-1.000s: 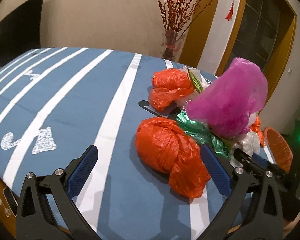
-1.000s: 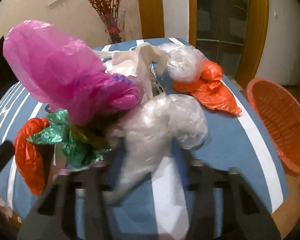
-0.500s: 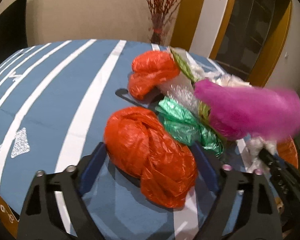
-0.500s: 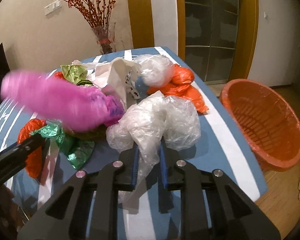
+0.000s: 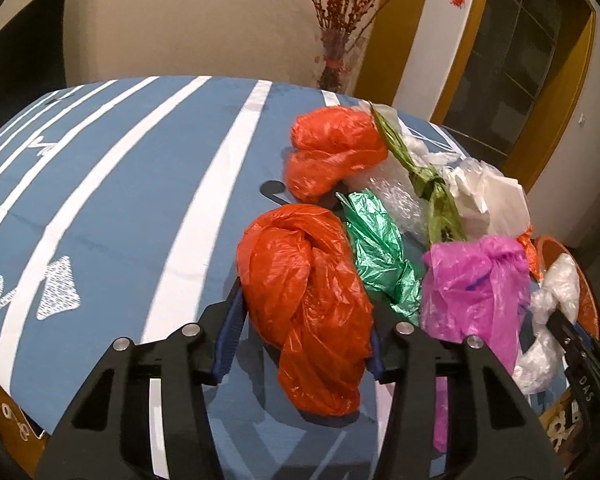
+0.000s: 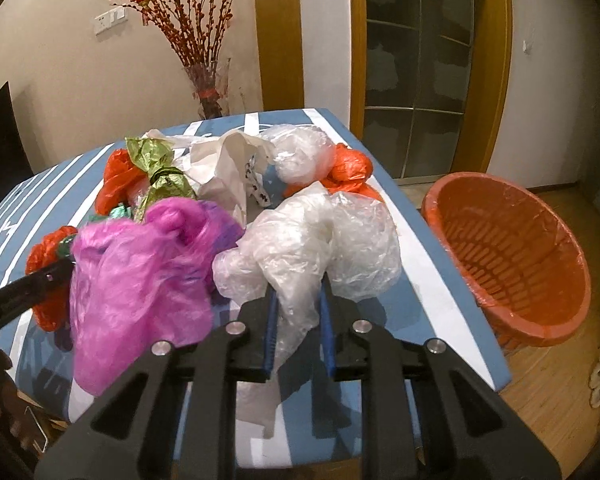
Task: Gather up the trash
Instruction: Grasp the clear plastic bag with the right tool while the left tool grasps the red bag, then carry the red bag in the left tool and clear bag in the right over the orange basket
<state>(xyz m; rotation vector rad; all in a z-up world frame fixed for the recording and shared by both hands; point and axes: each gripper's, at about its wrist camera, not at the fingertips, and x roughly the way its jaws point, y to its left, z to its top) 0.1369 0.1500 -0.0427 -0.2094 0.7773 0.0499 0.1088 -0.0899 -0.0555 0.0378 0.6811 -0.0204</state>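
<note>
My left gripper [image 5: 304, 332] is shut on a crumpled orange plastic bag [image 5: 304, 280] near the table's front edge. My right gripper [image 6: 298, 320] is shut on a clear plastic bag [image 6: 320, 240], which also shows at the right of the left wrist view [image 5: 552, 300]. A magenta bag [image 6: 140, 280] lies to its left and also shows in the left wrist view [image 5: 476, 280]. An orange basket [image 6: 512, 256] stands on the floor to the right of the table.
More trash lies on the blue striped tablecloth [image 5: 140, 184]: a second orange bag [image 5: 332, 152], a green bag [image 5: 380, 248], white bags [image 6: 228, 168], a clear bag [image 6: 300, 156] and another orange bag [image 6: 348, 172]. A vase of red branches [image 6: 208, 96] stands behind.
My left gripper has closed around the near orange bag. The magenta bag has dropped from above the pile onto the table. My right gripper has lifted the clear bag slightly.
</note>
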